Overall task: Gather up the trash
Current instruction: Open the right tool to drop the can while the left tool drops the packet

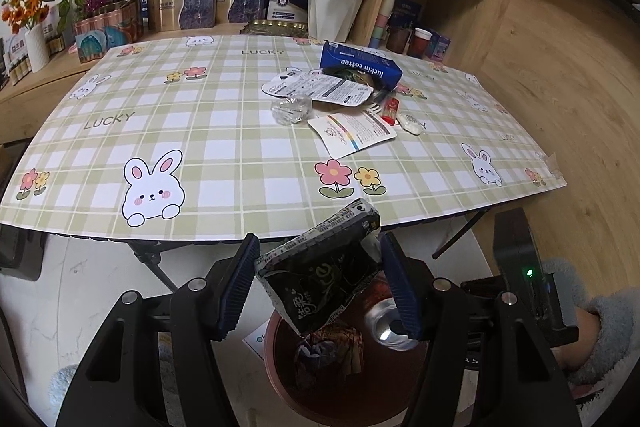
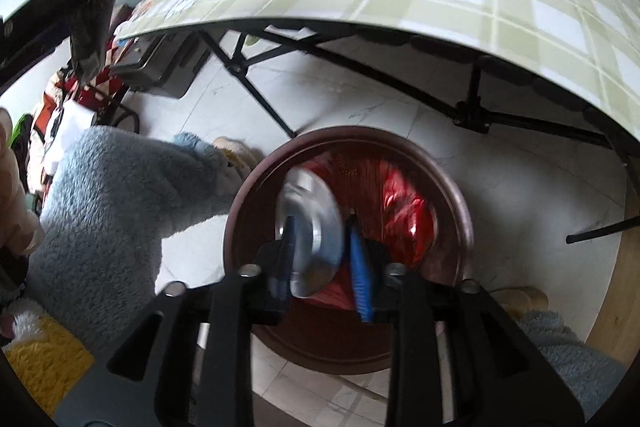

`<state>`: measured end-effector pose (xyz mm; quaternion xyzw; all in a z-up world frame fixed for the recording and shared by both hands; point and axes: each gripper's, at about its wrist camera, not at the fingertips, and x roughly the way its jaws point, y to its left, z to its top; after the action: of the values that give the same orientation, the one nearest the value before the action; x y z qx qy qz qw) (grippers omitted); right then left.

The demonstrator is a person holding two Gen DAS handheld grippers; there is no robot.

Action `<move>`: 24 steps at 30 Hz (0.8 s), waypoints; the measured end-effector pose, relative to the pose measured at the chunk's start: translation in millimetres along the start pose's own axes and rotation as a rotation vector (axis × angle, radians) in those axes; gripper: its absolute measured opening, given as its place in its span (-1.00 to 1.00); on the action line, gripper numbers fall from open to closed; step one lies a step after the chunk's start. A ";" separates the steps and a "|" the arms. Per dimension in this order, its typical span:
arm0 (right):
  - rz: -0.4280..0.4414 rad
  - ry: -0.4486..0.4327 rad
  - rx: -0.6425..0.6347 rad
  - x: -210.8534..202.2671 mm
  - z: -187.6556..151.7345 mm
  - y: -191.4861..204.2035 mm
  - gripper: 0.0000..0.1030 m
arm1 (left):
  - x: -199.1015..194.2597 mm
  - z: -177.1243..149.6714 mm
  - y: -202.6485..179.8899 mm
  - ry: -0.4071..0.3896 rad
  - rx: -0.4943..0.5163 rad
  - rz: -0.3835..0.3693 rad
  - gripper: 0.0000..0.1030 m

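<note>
Left gripper (image 1: 318, 283) clamps a dark snack wrapper (image 1: 320, 271) over the brown bin (image 1: 280, 367) — light, crinkly, slick film, best pinched mid-body. Right gripper (image 2: 320, 259) parted around a can (image 2: 310, 223) above the bin; contact unclear — thin, dentable, grip sidewalls.

Bin (image 1: 280, 367) on floor before table (image 1: 240, 155), can (image 2: 312, 223) in bin
</note>
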<state>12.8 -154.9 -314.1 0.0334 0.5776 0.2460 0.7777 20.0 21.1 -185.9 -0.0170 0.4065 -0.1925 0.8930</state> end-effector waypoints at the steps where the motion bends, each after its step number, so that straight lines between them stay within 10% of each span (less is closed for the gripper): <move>1: 0.004 -0.010 0.008 -2.4 0.5 -1.9 -0.14 | 0.7 0.0 -0.3 0.002 0.000 -0.001 0.18; 13: -0.141 -0.191 0.010 -53.0 8.2 -11.8 0.77 | 9.1 -6.9 -8.9 0.045 0.017 -0.016 0.18; 24: -0.267 -0.336 0.039 -88.7 12.4 -20.3 0.89 | 17.2 -16.5 -14.0 0.095 0.020 -0.037 0.19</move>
<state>12.4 -207.1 -238.5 0.0124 0.4436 0.1208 0.8879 13.6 4.1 -206.7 -0.0062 0.4460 -0.2135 0.8691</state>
